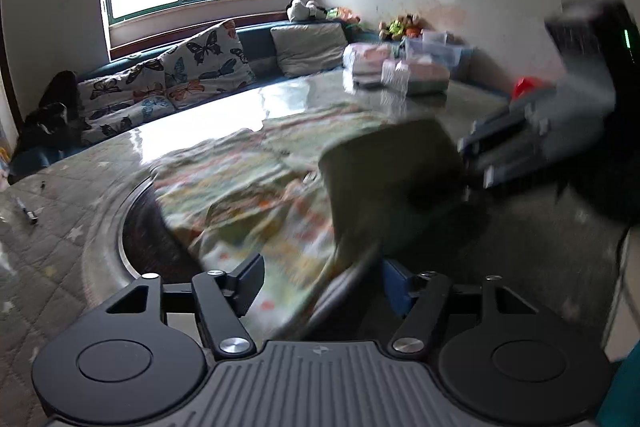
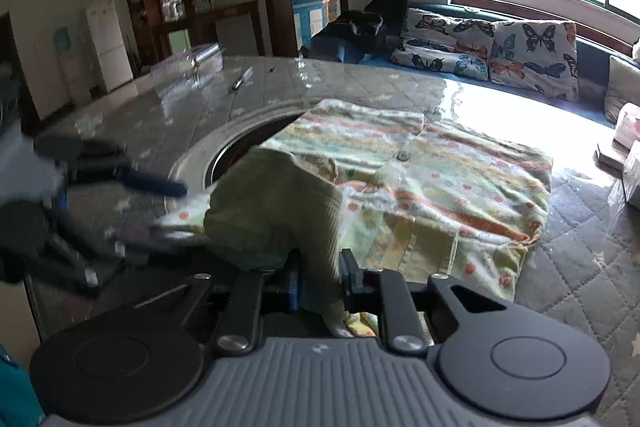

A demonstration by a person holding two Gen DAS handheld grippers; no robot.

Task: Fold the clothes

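1. Right gripper (image 2: 320, 291), bottom centre of the right wrist view: clamped on olive ribbed cloth (image 2: 276, 207).
2. Left gripper (image 1: 320, 281), bottom centre of its view: spread open, cloth edge between the jaws, apparently unpinched given the blur.
3. Patterned garment (image 2: 440, 187): mid-frame on quilted, glossy surface (image 2: 580, 287), soft and creased.
4. Risk: one-sided grip dragging the fold askew.
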